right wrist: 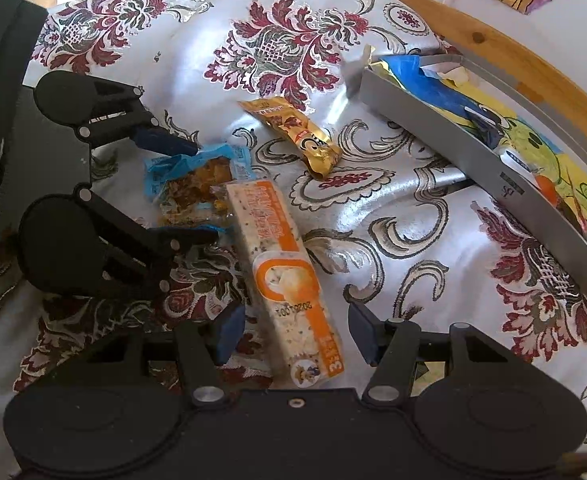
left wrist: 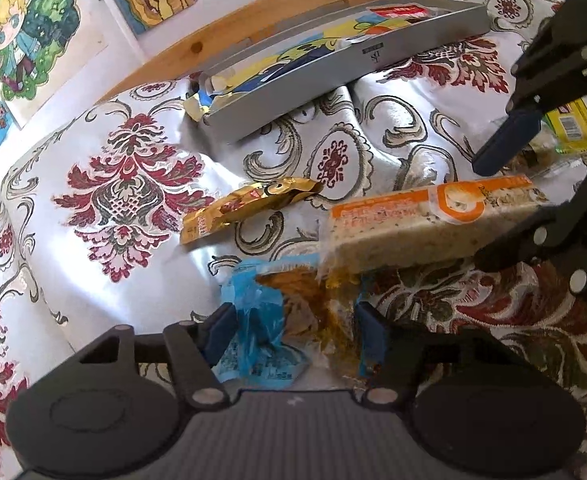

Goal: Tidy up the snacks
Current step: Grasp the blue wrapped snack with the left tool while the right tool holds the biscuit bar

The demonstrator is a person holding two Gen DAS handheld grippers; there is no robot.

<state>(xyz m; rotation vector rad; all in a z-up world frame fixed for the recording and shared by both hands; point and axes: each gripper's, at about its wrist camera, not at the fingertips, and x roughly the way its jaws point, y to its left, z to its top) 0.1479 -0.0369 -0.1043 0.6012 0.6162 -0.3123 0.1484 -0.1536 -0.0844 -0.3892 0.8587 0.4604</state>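
Note:
A blue-wrapped crumbly snack (left wrist: 261, 320) lies on the patterned cloth between the fingers of my left gripper (left wrist: 297, 336), which stands open around it with the pads close to the wrapper's edges. Beside it lies a long white and orange bar (right wrist: 277, 248). My right gripper (right wrist: 293, 332) straddles the near end of that bar, open, with a gap on each side. In the right wrist view the left gripper (right wrist: 203, 192) comes in from the left around the blue snack (right wrist: 197, 184). A gold packet (left wrist: 249, 204) lies loose further back.
A grey tray (left wrist: 333, 76) holding colourful packets stands at the back by the wooden edge (left wrist: 221, 36); the right wrist view has it at the right (right wrist: 453, 152). A yellow-green packet (left wrist: 573, 120) lies behind the right gripper. Drawings hang on the wall.

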